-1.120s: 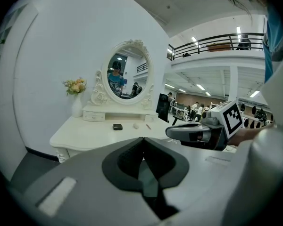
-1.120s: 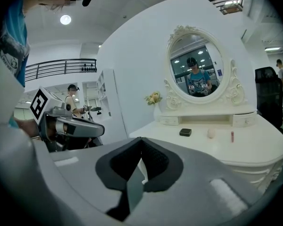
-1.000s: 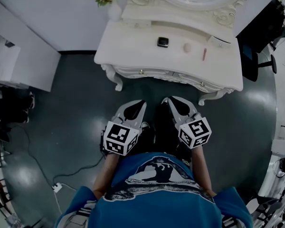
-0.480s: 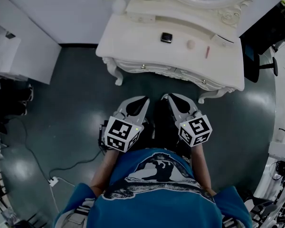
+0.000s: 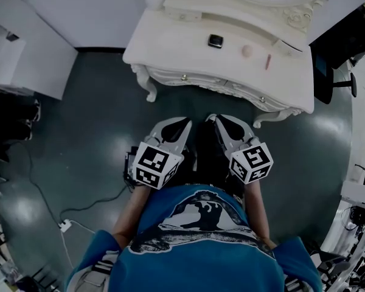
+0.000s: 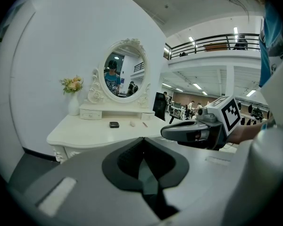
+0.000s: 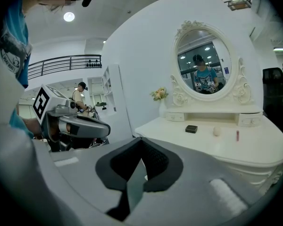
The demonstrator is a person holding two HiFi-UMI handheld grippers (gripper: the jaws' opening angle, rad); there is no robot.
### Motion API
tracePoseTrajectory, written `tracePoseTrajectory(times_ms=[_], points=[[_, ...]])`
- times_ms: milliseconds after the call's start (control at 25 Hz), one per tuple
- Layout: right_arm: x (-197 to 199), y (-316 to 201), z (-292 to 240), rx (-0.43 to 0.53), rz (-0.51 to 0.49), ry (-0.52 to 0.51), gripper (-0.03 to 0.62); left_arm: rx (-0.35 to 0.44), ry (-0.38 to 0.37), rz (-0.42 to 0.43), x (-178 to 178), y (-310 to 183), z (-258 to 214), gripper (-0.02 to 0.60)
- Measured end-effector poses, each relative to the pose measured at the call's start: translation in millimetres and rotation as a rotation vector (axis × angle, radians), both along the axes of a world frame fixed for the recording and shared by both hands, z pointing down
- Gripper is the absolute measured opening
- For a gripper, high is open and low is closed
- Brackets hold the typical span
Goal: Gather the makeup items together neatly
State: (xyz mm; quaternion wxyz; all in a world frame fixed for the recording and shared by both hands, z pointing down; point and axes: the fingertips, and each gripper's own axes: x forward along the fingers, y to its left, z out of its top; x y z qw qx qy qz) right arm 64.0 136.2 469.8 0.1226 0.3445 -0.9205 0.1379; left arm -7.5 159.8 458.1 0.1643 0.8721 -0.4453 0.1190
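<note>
Three makeup items lie apart on the white dressing table [image 5: 170, 47]: a black compact [image 5: 215, 40], a pale pink sponge [image 5: 247, 51] and a red lipstick [image 5: 268, 61]. The left gripper view shows the compact [image 6: 114, 125], sponge [image 6: 132, 124] and lipstick [image 6: 145, 124] far ahead. So does the right gripper view: compact [image 7: 191, 129], sponge [image 7: 216, 132], lipstick [image 7: 237, 135]. My left gripper [image 5: 185, 121] and right gripper [image 5: 211, 118] hang side by side in front of the table, well short of it. Both are shut and hold nothing.
An oval mirror [image 7: 203, 62] and a vase of flowers [image 6: 73, 102] stand at the back of the table, with small drawers [image 7: 175, 117] beneath the mirror. A black office chair [image 5: 328, 72] is at the right. A cable and plug [image 5: 65, 225] lie on the dark floor at the left.
The head view has shifted: the table and its items now sit a little higher in the frame. Both grippers stay side by side and shut, slightly higher in the frame too.
</note>
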Motion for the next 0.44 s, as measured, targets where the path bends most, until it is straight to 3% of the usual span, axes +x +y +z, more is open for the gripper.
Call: tracePoseTrajectory(times_ms=[440], points=[[-3.9, -1.5, 1.8, 0.0, -0.009, 0.005, 0.002, -0.004, -0.006, 0.004, -1.7, -0.6, 2.8, 0.014]])
